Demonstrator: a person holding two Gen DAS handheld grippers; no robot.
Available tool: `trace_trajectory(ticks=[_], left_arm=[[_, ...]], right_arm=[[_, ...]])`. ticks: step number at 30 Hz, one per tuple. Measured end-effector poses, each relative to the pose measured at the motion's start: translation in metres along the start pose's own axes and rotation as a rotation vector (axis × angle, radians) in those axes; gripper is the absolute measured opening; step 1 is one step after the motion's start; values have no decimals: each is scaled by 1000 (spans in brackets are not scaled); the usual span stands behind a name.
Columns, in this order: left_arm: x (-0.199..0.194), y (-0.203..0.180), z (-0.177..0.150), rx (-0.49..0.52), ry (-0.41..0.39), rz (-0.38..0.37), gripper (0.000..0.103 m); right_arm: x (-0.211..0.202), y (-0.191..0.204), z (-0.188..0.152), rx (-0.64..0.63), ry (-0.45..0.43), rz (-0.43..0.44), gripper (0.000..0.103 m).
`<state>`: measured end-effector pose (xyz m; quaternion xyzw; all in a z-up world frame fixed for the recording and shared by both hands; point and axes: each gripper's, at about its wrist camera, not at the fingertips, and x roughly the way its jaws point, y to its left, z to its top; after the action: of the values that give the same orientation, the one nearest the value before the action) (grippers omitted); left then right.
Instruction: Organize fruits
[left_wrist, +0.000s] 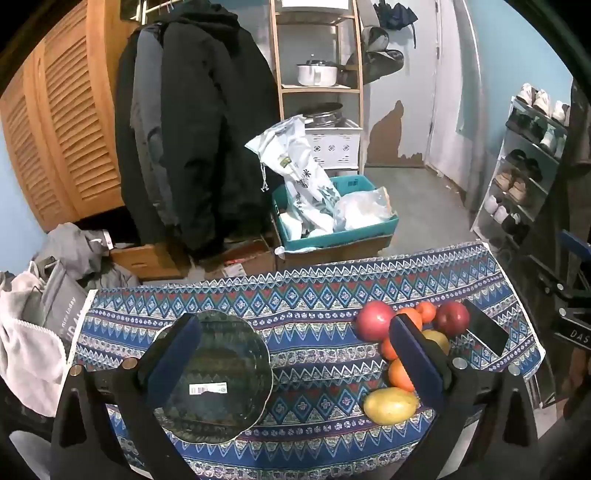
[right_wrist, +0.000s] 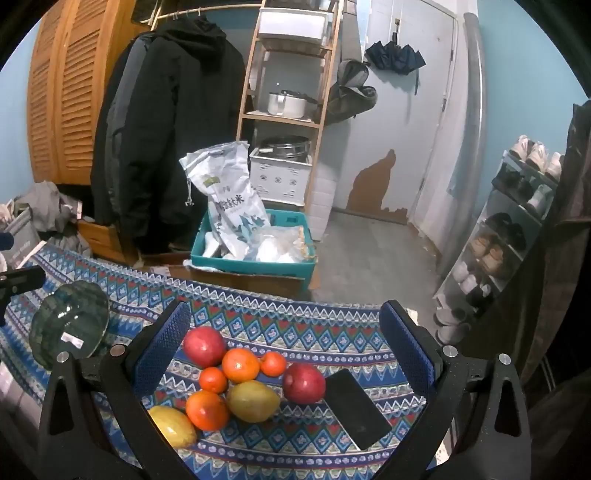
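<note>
Eight loose fruits sit bunched near the right end of our table, on the blue patterned woven cloth (right_wrist: 295, 314): two round red apples (right_wrist: 204, 346) (right_wrist: 304, 382), four orange citrus of mixed size, the largest (right_wrist: 241, 364) at the middle of the bunch, and two oval yellow-green mangoes (right_wrist: 252, 401) (right_wrist: 173, 425). Toward the left end lies the dark green glass plate with a scalloped rim (left_wrist: 255, 347), a white barcode sticker still on it, with nothing on it yet.

We hold the left gripper (left_wrist: 295, 354) above the near edge, fingers spread wide and empty, one finger over the plate and the other over the fruit. Our right gripper (right_wrist: 295, 343) hangs over the bunch, likewise spread wide with nothing between its fingers. We judge the sorting has not begun; the step in hand is choosing a first fruit.

Next we would lower the right gripper onto an outlying piece (the nearer mango looks easiest, lying apart toward the near edge) and close gently, since round fruit can roll.

A flat black phone (right_wrist: 356, 408) lies just beside the right-hand apple, close to the right edge, so room there is tight. Between plate and fruit the cloth is bare, a good lane for carrying. Beyond the far edge the table drops to a teal plastic crate (right_wrist: 255, 267) on the floor.
</note>
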<state>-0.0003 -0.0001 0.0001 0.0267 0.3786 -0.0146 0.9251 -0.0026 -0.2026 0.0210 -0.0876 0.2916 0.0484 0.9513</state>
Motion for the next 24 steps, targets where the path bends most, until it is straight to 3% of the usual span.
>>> trace_trajectory(ticks=[24], left_arm=[[2, 0, -2, -15, 7, -18, 103]], right_arm=[[1, -3, -6, 5, 12, 4, 100]])
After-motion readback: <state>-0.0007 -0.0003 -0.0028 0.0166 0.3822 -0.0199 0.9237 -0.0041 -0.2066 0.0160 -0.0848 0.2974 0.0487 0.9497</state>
